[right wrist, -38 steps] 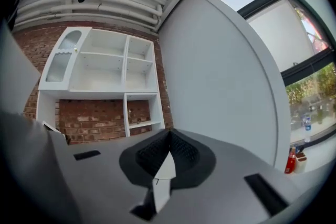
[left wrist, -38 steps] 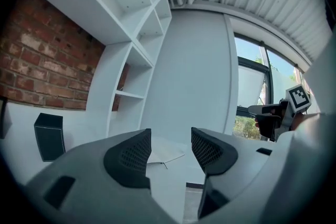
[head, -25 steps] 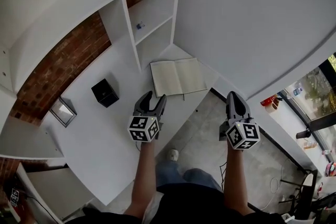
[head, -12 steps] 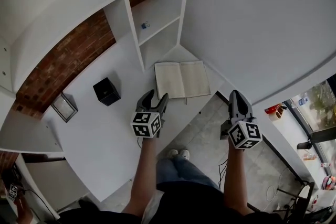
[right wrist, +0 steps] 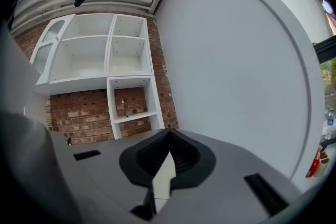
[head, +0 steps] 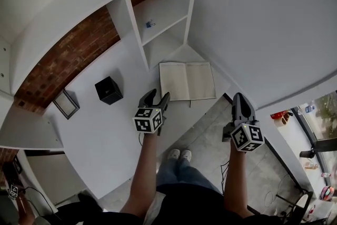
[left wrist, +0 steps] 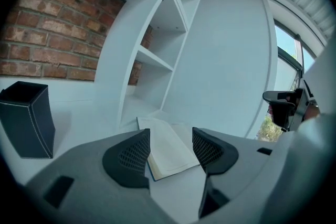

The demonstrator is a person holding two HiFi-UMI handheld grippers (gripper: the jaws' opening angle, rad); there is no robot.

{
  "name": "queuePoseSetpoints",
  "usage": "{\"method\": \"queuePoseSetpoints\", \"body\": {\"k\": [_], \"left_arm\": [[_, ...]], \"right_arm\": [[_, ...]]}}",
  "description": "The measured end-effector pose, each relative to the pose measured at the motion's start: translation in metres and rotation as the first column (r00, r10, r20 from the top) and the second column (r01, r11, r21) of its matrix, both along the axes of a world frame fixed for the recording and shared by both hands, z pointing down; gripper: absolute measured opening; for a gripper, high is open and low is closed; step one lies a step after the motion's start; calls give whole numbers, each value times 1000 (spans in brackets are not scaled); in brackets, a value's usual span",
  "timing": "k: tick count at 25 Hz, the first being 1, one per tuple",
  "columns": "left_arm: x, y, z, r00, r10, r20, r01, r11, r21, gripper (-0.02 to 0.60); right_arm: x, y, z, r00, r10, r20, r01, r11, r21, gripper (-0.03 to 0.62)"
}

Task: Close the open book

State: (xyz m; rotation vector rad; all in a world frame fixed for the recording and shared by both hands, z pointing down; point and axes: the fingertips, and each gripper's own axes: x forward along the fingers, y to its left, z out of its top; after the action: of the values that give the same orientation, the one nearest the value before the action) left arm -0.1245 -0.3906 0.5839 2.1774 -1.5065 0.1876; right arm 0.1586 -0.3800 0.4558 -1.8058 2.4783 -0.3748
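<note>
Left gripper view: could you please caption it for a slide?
Left gripper, its empty jaws just opening, faces the open book lying on the desk.

You're standing at a white desk (head: pixel 105 134) in what looks like a home office: white shelves (head: pixel 158 13) rise at the desk's far end, a brick wall (head: pixel 68 60) backs it, and an open book (head: pixel 187 81) and a black box (head: pixel 109 90) sit on it.

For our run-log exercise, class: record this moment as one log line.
stage: pre-contact | book: open, flat on desk | left tongs: just opening, empty, facing book | right tongs: shut, empty
</note>
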Motion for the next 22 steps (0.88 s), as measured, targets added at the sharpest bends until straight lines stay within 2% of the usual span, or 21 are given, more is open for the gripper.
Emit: {"method": "queuePoseSetpoints", "body": {"k": [6,10,14,22], "left_arm": [[-1,-11,27,1000,7,0,-7,997,-78,222],[-2,-18,50,1000,0,14,2,986,-167,222],[-1,-23,65,1000,-13,-22,7,969,-246,222],[0,-23,91,992,-71,-104,25,920,-390,222]], "right_arm": [[-4,-11,19,1000,-17,6,18,999,-38,-2],[-7,-18,32,999,-38,11,38,997,-68,-3],[-12,-24,45,998,-60,7,60,994,-93,-2],[-10,-38,56,997,-76,6,77,991,-109,-2]]}}
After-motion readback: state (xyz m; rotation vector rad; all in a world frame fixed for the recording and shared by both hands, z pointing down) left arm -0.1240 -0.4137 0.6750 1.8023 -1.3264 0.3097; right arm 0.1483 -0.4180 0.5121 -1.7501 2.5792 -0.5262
